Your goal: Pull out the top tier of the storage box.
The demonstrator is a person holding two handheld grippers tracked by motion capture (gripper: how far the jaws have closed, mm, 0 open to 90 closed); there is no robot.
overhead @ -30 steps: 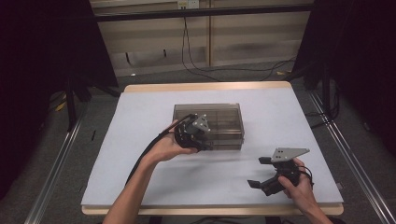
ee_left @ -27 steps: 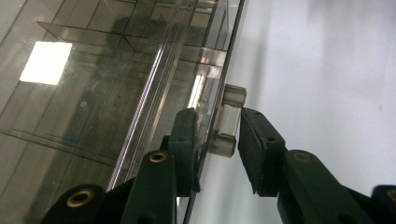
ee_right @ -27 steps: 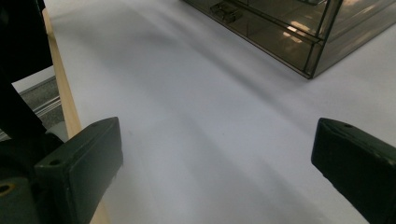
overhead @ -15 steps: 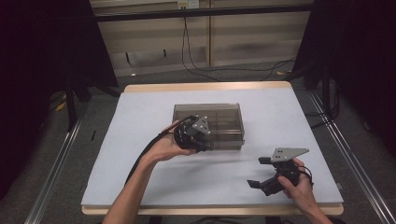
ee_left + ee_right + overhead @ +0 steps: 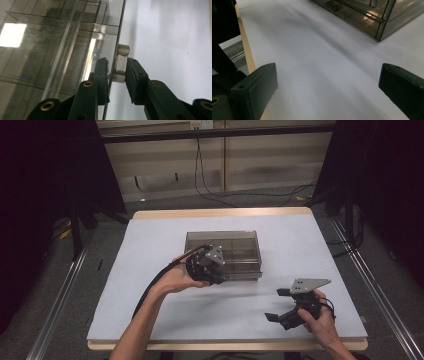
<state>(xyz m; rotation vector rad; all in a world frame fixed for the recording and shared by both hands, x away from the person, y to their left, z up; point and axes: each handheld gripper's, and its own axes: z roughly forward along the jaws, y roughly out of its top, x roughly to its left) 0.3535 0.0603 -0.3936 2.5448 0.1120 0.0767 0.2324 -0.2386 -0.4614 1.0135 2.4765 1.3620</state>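
A smoky clear plastic box (image 5: 235,249) sits mid-table. My left gripper (image 5: 216,270) is at its front left corner. In the left gripper view its jaws have just been closing and my left gripper (image 5: 117,73) now stands shut on the box's small clear handle (image 5: 121,65). One pad lies behind the thin front panel (image 5: 113,45) and the other presses the handle's outer face. My right gripper (image 5: 274,304) rests near the table's front right, held by a hand, open with nothing between its fingers. Looking along my right gripper (image 5: 327,85), the box (image 5: 367,15) lies farther off.
The white table top (image 5: 150,270) has a wooden front edge (image 5: 225,346). The left gripper's black cable (image 5: 150,287) trails along the forearm. Metal rails run along both sides of the table, and cables lie on the floor behind it.
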